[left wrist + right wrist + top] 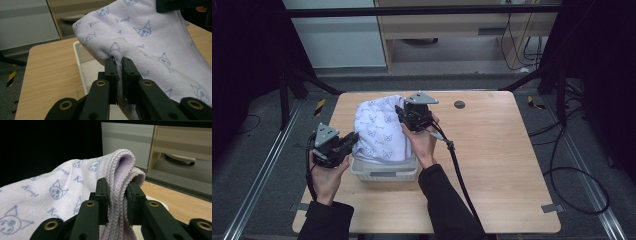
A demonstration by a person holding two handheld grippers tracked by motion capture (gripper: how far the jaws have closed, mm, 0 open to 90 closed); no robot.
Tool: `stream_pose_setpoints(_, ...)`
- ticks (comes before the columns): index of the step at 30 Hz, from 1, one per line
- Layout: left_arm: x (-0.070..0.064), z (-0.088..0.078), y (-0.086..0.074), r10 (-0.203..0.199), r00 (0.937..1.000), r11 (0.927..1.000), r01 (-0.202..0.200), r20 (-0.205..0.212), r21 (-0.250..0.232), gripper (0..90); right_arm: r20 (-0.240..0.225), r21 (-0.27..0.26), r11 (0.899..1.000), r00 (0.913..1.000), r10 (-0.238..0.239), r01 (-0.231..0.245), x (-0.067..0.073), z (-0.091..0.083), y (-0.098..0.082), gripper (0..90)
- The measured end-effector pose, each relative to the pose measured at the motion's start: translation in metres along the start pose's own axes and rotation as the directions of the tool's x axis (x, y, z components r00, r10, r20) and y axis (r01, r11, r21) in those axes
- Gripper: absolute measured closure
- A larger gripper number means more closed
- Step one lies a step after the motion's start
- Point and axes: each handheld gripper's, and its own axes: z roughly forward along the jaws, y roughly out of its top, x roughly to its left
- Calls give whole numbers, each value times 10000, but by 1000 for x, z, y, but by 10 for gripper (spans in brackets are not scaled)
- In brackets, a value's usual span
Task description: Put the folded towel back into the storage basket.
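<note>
Both grippers clench the towel (pixel 379 130) over the basket (pixel 384 171) on the counter (pixel 492 165): left gripper (pixel 119 65) at its near-left fold, right gripper (pixel 117 188) higher on its far-right hem.

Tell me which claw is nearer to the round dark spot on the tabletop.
Right. The right claw grips the towel just left of the spot; the left claw holds the towel's far side, beyond the basket.

Basket (pixel 384 175) interior under towel (pixel 379 130)
</note>
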Motion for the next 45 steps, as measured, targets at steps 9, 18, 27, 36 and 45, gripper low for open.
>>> stream_pose_setpoints(9, 1, 14, -10, 80, 9999, 9989, -76, -70, 455, 834, 51, 333, 9994, 10000, 56, -57, -4, 12, -11, 745)
stream_pose_setpoints(18, 3, 25, -18, 67, 9999, 9969, -59, -104, 782, 834, 73, 553, 9984, 9999, 97, -101, -9, 23, -24, 745)
stream_pose_setpoints(27, 2, 37, -26, 125, 9999, 9934, -115, -83, 1143, 834, 152, 806, 9967, 9998, 87, -99, -12, 31, -36, 745)
stream_pose_setpoints(36, 0, 48, -35, 167, 9998, 9883, -153, -79, 1514, 833, 207, 1075, 9939, 9995, 241, -262, -16, 37, -49, 743)
stream_pose_setpoints(45, 0, 57, -42, 224, 9997, 9825, -200, -107, 1853, 833, 249, 1394, 9898, 9994, 254, -286, -19, 45, -61, 739)
